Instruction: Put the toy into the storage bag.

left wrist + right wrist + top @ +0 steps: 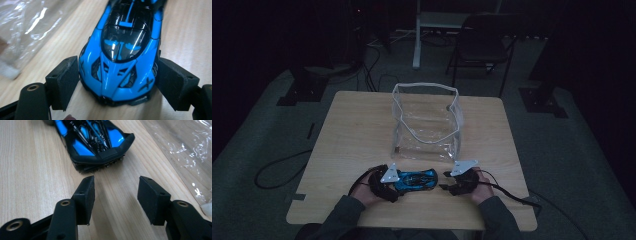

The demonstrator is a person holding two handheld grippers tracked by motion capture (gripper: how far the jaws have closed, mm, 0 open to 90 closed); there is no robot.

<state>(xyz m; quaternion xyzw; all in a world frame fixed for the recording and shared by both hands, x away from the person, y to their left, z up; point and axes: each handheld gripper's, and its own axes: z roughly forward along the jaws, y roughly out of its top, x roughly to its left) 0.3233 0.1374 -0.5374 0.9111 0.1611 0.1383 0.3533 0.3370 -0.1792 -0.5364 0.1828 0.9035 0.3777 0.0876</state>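
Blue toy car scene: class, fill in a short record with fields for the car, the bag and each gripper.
car: blue and black toy sports car on the wooden table
bag: clear plastic bag with white trim, standing open behind the car
left gripper: jaws at both sides of the car's nose
right gripper: open, short of the car's rear, apart from it

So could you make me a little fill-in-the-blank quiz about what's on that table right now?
1. The toy car lying on the wooden table is black and ____.
2. The left gripper has its jaws on either side of the car's ____ end.
3. The bag standing behind the car is made of ____ plastic.
4. The right gripper is open and holds ____.

Missing words: blue; front; clear; nothing
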